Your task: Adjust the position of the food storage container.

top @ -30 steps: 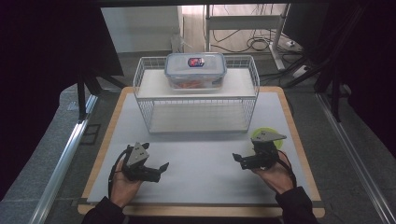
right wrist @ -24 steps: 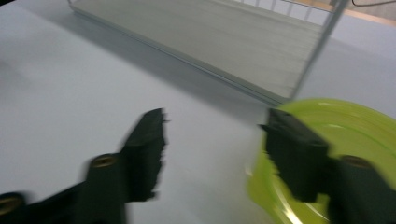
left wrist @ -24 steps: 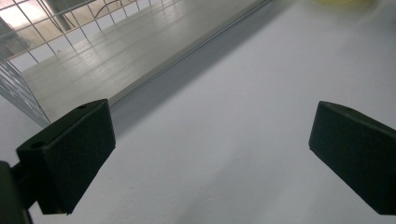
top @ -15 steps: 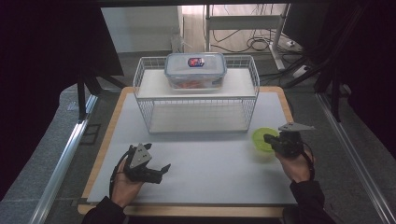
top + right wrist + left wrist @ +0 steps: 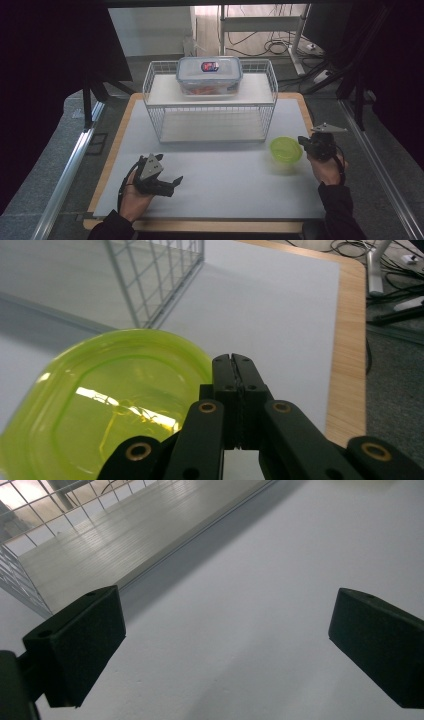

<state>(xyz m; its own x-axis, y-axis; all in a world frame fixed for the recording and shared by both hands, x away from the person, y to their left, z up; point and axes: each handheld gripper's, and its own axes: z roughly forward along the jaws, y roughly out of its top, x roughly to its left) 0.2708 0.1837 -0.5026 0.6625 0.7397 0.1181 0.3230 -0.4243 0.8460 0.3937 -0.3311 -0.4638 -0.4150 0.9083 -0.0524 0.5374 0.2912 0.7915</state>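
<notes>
A lime-green plastic bowl (image 5: 286, 149) (image 5: 100, 410) sits on the white table mat, right of the wire rack. My right gripper (image 5: 304, 141) (image 5: 233, 360) is at the bowl's right rim, pointing left, its jaws pressed flat together with nothing visible between them. My left gripper (image 5: 176, 182) (image 5: 225, 645) rests low over the mat at the front left, pointing right. It is open, with only bare mat between its pads (image 5: 80, 645). A clear lidded food box (image 5: 209, 75) with orange contents stands on top of the rack.
The white wire rack (image 5: 210, 107) (image 5: 30, 525) (image 5: 150, 285) stands at the back middle of the mat, with a shelf on top and an open space under it. The wooden table edge (image 5: 305, 107) (image 5: 350, 340) frames the mat. Cables lie on the floor behind.
My right hand has swung from in front of the bowl to its right side and turned to point left at it. The bowl and the left hand have stayed put.
</notes>
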